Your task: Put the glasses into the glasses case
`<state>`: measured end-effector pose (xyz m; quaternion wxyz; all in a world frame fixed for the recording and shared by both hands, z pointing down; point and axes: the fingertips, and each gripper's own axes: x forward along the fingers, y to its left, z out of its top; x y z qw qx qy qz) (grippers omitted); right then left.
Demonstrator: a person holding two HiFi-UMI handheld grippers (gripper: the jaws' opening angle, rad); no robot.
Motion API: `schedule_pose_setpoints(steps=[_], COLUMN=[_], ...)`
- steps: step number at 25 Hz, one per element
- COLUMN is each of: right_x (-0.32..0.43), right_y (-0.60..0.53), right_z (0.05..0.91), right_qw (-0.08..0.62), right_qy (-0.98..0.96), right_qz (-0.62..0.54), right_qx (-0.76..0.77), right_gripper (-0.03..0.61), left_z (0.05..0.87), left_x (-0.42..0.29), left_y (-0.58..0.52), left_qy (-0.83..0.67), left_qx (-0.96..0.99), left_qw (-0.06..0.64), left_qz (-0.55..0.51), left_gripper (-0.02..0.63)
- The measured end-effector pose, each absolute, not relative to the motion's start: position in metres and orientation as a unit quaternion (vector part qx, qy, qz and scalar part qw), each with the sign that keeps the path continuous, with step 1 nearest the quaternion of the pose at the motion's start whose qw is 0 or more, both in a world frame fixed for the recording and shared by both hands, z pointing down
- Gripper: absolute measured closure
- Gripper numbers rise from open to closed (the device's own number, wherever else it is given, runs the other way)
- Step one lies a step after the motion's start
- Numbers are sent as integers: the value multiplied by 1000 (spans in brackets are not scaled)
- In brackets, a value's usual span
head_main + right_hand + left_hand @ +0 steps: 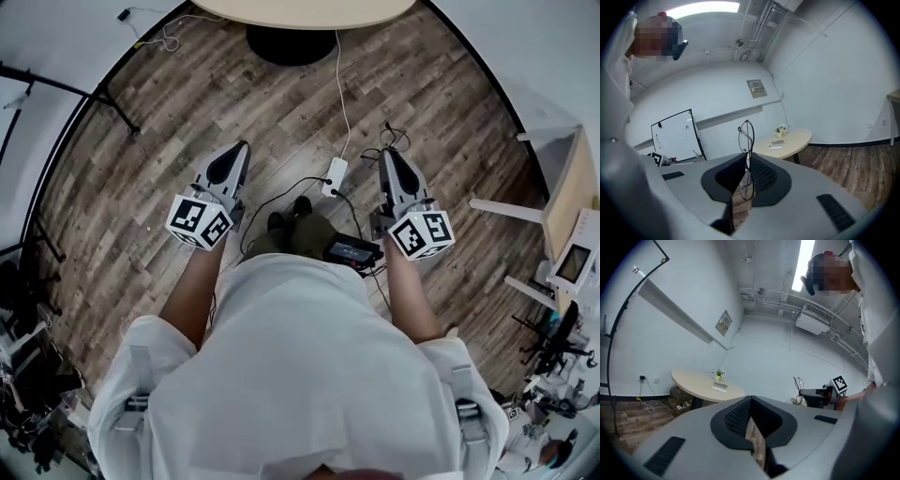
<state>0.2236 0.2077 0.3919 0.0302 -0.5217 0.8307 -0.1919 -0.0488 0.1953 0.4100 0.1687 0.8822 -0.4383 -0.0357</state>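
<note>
Thin round wire-framed glasses stand upright between the dark pads of my right gripper, which is shut on them. In the head view the right gripper is held out over the wooden floor, with fine wire showing at its tip. My left gripper points forward at the same height. The left gripper has its jaws closed together with nothing between them. A small flat grey object lies on the round beige table beside a little potted plant; I cannot tell whether it is the case.
The round table stands ahead on a dark base. A white power strip and cables lie on the floor between the grippers. A whiteboard leans at the left wall. Shelving and equipment crowd the right side.
</note>
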Motion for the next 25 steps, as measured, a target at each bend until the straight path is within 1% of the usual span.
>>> schedule_pose_setpoints(steps=[6, 11, 19, 25], right_x=[226, 239, 261, 256], right_y=[119, 45, -30, -73], right_z=[404, 386, 374, 372], right_qw=[35, 60, 66, 73], right_qy=[843, 852, 857, 856], right_qz=[-204, -187, -174, -172], right_qx=[-497, -485, -480, -481], right_gripper=[531, 531, 531, 531], left_z=[420, 405, 369, 364], left_x=[-43, -29, -22, -30], left_y=[127, 66, -13, -54], left_qy=[-455, -463, -484, -483], left_qx=[873, 874, 865, 867], left_qw=[173, 150, 130, 116], left_qz=[-15, -4, -31, -41], left_gripper=[600, 600, 600, 600])
